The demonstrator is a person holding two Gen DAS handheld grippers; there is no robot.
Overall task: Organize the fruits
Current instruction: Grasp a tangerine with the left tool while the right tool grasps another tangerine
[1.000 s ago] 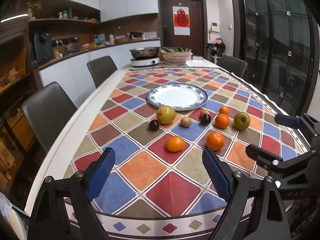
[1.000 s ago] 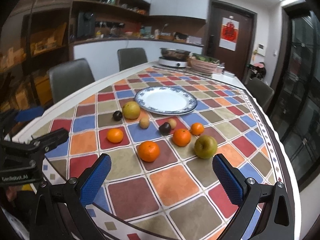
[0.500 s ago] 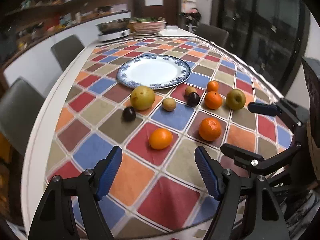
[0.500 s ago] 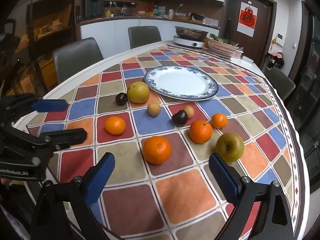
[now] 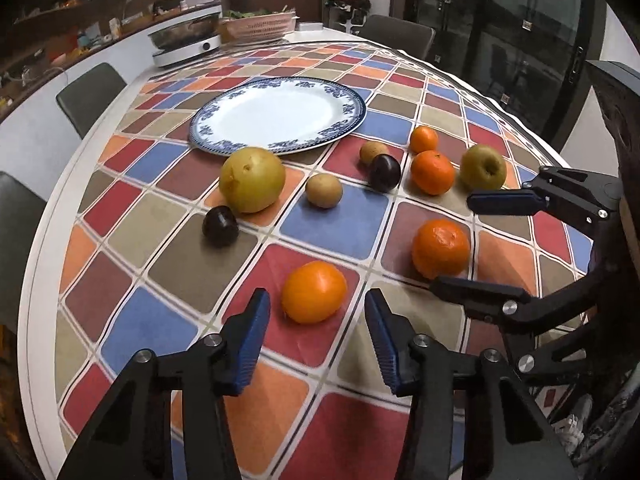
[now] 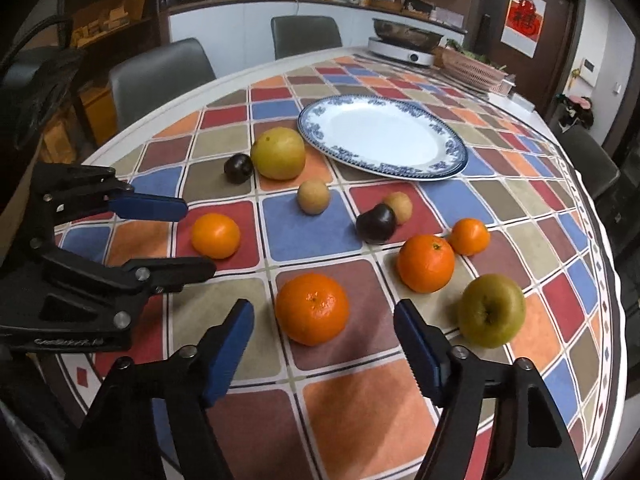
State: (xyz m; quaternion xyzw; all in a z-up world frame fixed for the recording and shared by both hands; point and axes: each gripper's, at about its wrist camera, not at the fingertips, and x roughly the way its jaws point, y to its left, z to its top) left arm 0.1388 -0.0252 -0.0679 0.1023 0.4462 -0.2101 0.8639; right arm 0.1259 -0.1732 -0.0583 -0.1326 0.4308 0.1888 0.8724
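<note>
None of the fruit is sorted yet: the oranges, plums, pears and small brown fruits all sit loose on the checked tablecloth [image 5: 332,224], just in front of the blue-rimmed plate [image 5: 224,142], which has nothing on it. Your left gripper [image 5: 316,320] is spread wide and holds nothing, its fingers either side of the nearest orange [image 5: 314,291] without touching it. Your right gripper [image 6: 324,330] is likewise released around the big orange [image 6: 312,307], so I judge every pickup is still ahead of you.
</note>
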